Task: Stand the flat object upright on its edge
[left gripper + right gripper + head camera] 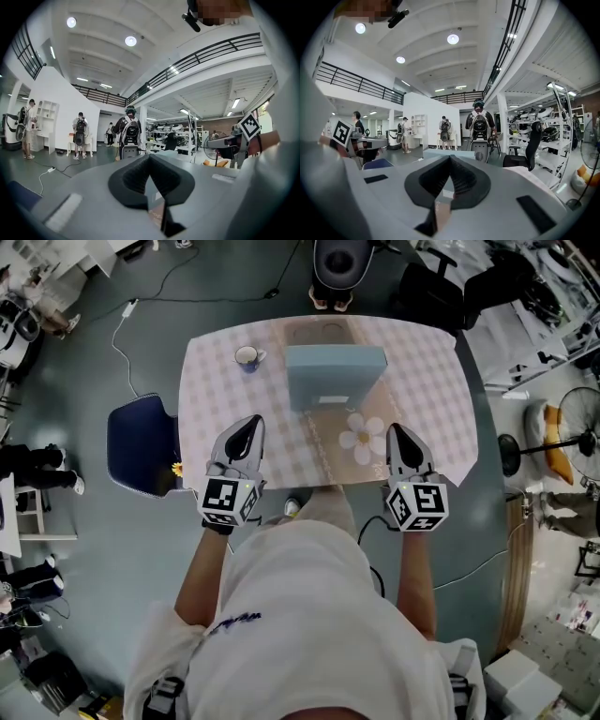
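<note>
Left gripper (250,423), right gripper (397,430), jaws together, lie short of blue box (336,379).

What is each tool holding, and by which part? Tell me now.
Nothing. The left tool and right tool are both shut with nothing between the jaws. The box lies flat, apart from both.
</note>
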The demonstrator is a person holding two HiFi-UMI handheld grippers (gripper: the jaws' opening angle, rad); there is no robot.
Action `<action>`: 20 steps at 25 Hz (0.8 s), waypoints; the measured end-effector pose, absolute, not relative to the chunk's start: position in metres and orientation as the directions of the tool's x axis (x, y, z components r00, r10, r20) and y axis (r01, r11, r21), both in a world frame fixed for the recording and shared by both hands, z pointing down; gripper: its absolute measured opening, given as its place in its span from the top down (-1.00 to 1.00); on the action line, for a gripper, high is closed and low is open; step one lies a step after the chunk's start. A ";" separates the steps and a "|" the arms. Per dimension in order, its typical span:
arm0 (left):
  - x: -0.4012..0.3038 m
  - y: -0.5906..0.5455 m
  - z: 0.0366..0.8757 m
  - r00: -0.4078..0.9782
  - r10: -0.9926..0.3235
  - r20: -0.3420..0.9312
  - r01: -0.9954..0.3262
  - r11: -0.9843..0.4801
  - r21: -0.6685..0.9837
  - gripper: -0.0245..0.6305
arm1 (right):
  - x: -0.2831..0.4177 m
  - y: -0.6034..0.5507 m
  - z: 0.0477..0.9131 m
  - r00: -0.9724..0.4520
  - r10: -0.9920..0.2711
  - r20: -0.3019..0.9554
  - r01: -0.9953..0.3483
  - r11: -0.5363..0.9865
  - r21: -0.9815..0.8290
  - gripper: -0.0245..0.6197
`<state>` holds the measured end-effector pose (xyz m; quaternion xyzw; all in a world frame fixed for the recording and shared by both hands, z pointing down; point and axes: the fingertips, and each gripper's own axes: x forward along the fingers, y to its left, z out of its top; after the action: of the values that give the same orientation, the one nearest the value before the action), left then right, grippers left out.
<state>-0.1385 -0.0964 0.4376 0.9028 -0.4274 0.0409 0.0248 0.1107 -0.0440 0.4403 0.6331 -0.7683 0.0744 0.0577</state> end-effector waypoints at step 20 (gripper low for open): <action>-0.135 -0.100 0.441 0.642 -0.758 0.112 -0.765 -0.644 0.021 0.92 | 0.107 -0.045 0.439 -0.210 -0.958 0.195 -0.978 0.210 -0.018 0.91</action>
<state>-0.1348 -0.1002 0.4415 0.9055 -0.4205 0.0464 0.0331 0.1068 -0.0454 0.4391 0.6247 -0.7746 0.0686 0.0707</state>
